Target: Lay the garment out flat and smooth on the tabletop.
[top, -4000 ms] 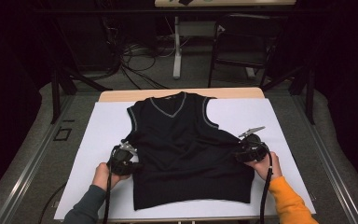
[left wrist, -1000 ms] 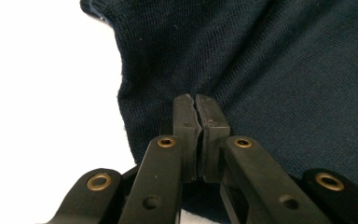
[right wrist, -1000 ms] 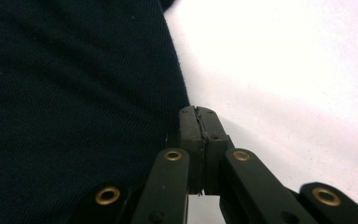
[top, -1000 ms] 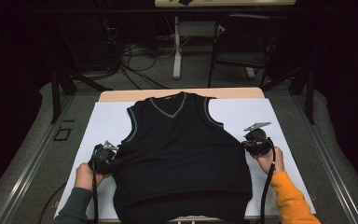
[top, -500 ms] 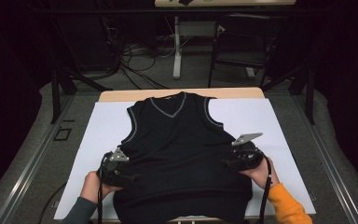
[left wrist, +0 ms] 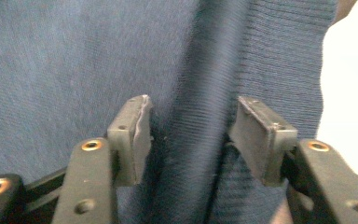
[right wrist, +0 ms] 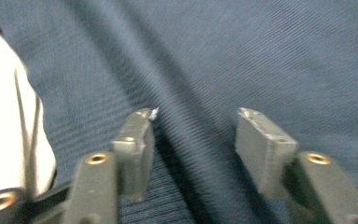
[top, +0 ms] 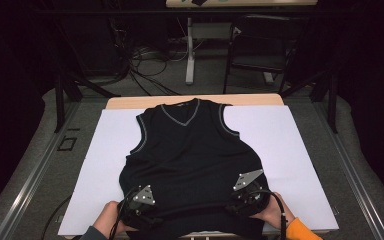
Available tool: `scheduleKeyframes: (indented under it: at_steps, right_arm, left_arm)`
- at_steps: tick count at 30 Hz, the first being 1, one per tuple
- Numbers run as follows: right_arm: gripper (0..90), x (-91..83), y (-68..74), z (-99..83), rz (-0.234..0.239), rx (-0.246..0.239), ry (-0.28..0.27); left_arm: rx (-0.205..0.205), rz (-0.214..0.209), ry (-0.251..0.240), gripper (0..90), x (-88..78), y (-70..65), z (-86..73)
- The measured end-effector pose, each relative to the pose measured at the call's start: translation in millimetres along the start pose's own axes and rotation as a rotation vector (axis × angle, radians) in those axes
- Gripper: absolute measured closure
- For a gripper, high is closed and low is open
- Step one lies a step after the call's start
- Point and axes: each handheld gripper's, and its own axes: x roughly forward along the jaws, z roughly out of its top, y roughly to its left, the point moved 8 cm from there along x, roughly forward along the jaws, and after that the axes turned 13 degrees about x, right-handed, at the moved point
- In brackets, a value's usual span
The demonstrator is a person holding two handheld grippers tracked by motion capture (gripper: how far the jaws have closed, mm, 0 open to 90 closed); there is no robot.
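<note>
A dark sleeveless V-neck sweater vest [top: 190, 150] with pale trim lies flat on a white sheet [top: 290, 150], neck away from me. My left gripper [top: 139, 207] rests on the vest's lower left near the hem. Its jaws stand apart in the left gripper view, and a raised ridge of ribbed knit [left wrist: 191, 121] runs up between them. My right gripper [top: 245, 195] sits on the lower right of the vest, open as well, with a soft fold of fabric [right wrist: 196, 130] between its pads. Hands hold both grippers at the table's near edge.
The white sheet covers a wooden table [top: 130, 102], with bare sheet on both sides of the vest. Beyond the far edge stand a chair [top: 260, 50], a table leg [top: 190, 55] and floor cables [top: 145, 60]. Metal rails [top: 25, 185] flank the table.
Both grippers have moved from the vest's sides inward and down onto its lower part near the hem. The vest's bottom has slid toward the near edge and bunched.
</note>
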Motion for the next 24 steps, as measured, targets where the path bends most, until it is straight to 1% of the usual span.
scheduleKeyframes:
  at_steps: [2, 3, 4, 5, 6, 7, 8, 9, 11, 13, 14, 15, 16, 17, 18, 19, 20, 21, 22, 23, 24]
  right_arm:
    - [64.1, -0.4, 0.6, 0.8, -0.018, -0.007, -0.004]
    - [69.9, -0.6, 1.3, 0.3, -0.014, -0.010, -0.007]
    - [76.6, -1.0, 2.2, -0.9, -0.013, -0.015, -0.004]
    - [81.5, -1.2, 3.3, -1.9, -0.015, -0.016, -0.003]
    - [84.1, -1.7, 4.0, -2.8, -0.019, -0.026, -0.002]
    - [85.2, -2.2, 4.5, -3.8, -0.018, -0.032, -0.001]
    - [85.5, -3.4, 6.0, -5.7, -0.012, -0.026, 0.003]
    - [85.7, -4.2, 7.4, -7.6, -0.003, -0.034, 0.007]
    - [85.8, -6.3, 11.1, -12.2, 0.015, -0.034, 0.013]
    - [85.8, -8.4, 15.6, -17.4, 0.038, -0.045, 0.023]
    - [85.6, -9.3, 16.9, -19.5, 0.042, -0.051, 0.025]
    - [85.2, -10.0, 19.1, -21.5, 0.054, -0.042, 0.030]
    - [83.0, -10.6, 20.0, -22.8, 0.063, -0.048, 0.035]
    - [76.1, -11.2, 20.2, -22.8, 0.072, -0.045, 0.037]
    - [66.5, -12.4, 19.9, -21.8, 0.089, -0.031, 0.039]
    - [61.0, -14.4, 17.7, -19.3, 0.100, -0.015, 0.027]
    - [55.4, -17.2, 12.5, -15.2, 0.095, -0.006, 0.000]
    - [51.8, -20.8, 6.4, -11.2, 0.088, 0.012, -0.021]
    - [50.7, -24.8, -1.1, -6.4, 0.076, 0.035, -0.052]
    - [49.7, -29.0, -10.6, -1.3, 0.052, 0.063, -0.084]
    - [48.5, -32.7, -20.2, 4.2, 0.035, 0.089, -0.119]
  left_arm:
    - [0.005, -0.010, -0.012, 64.3, -0.6, -1.3, -0.7]
    - [0.010, -0.017, -0.012, 72.9, -0.9, -2.5, -1.2]
    - [0.018, -0.025, -0.014, 78.8, -0.9, -4.5, -1.4]
    - [0.027, -0.030, -0.013, 83.0, -1.1, -5.7, -1.8]
    - [0.025, -0.037, -0.014, 84.9, -1.5, -6.9, -2.2]
    - [0.030, -0.051, -0.014, 85.5, -2.2, -8.5, -3.0]
    - [0.030, -0.062, -0.019, 85.7, -2.6, -10.6, -3.8]
    - [0.031, -0.071, -0.022, 85.7, -3.3, -12.8, -4.9]
    - [0.029, -0.097, -0.033, 85.8, -4.8, -18.9, -7.6]
    - [0.027, -0.111, -0.040, 85.7, -6.3, -24.3, -10.1]
    - [0.027, -0.117, -0.042, 85.5, -6.8, -26.1, -11.0]
    - [0.024, -0.122, -0.044, 85.0, -7.2, -27.1, -11.2]
    - [0.023, -0.131, -0.042, 81.7, -8.0, -26.7, -11.2]
    - [0.007, -0.141, -0.050, 72.2, -8.6, -25.4, -10.0]
    - [-0.012, -0.120, -0.042, 61.0, -9.2, -20.8, -9.7]
    - [-0.041, -0.094, -0.043, 51.5, -10.1, -14.6, -9.4]
    - [-0.067, -0.077, -0.058, 44.5, -13.0, -7.4, -9.3]
    - [-0.099, -0.047, -0.078, 39.3, -17.0, 0.3, -8.7]
    - [-0.130, -0.017, -0.106, 35.5, -21.9, 9.0, -7.8]
    - [-0.161, 0.010, -0.145, 32.4, -27.7, 18.5, -6.7]
    - [-0.198, 0.058, -0.159, 32.0, -32.1, 29.5, -7.5]
